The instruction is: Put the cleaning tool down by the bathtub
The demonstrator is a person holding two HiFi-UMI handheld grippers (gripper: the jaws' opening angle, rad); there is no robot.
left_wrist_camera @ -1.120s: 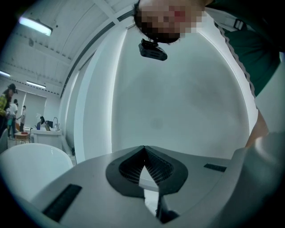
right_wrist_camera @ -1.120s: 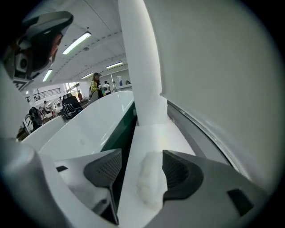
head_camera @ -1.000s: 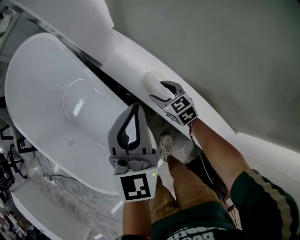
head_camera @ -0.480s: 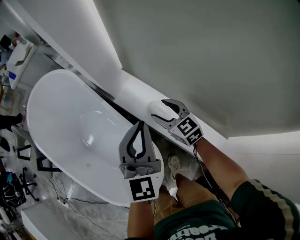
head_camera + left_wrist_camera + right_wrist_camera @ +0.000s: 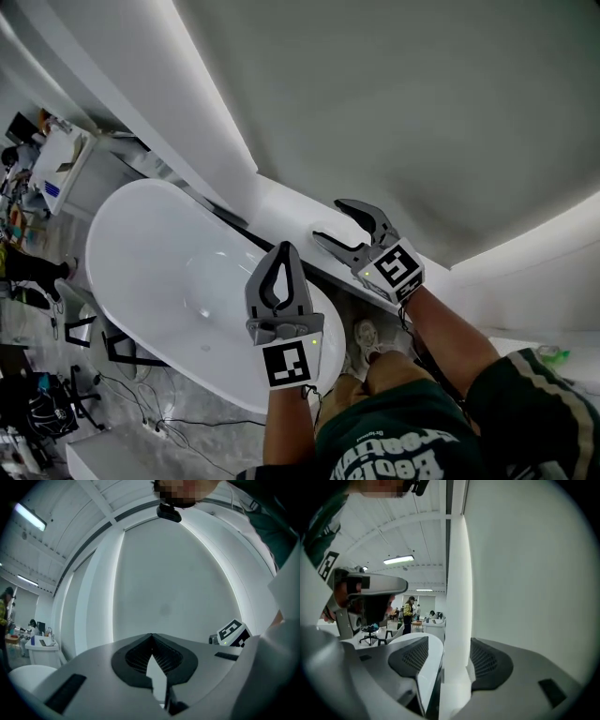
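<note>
Two grippers are held over the bathtub (image 5: pixel 169 281). The left gripper (image 5: pixel 284 249), jaws together on nothing, is kept idle above the rim. The right gripper (image 5: pixel 328 219), at 2 o'clock of the tub, is held with jaws apart and empty over the ledge (image 5: pixel 281 202). A faint pale shape beneath them is judged to be the cleaning tool (image 5: pixel 322 232), apparently released onto the ledge.

The bathtub (image 5: pixel 169 272) lay at the left, and a ledge (image 5: pixel 281 208) ran along its right side under the wall (image 5: pixel 394 103). The left gripper (image 5: pixel 284 248) hung over the tub's near right rim. The right gripper (image 5: pixel 328 221) was just right of it, above the ledge. A bench (image 5: pixel 58 161) stood far left.
</note>
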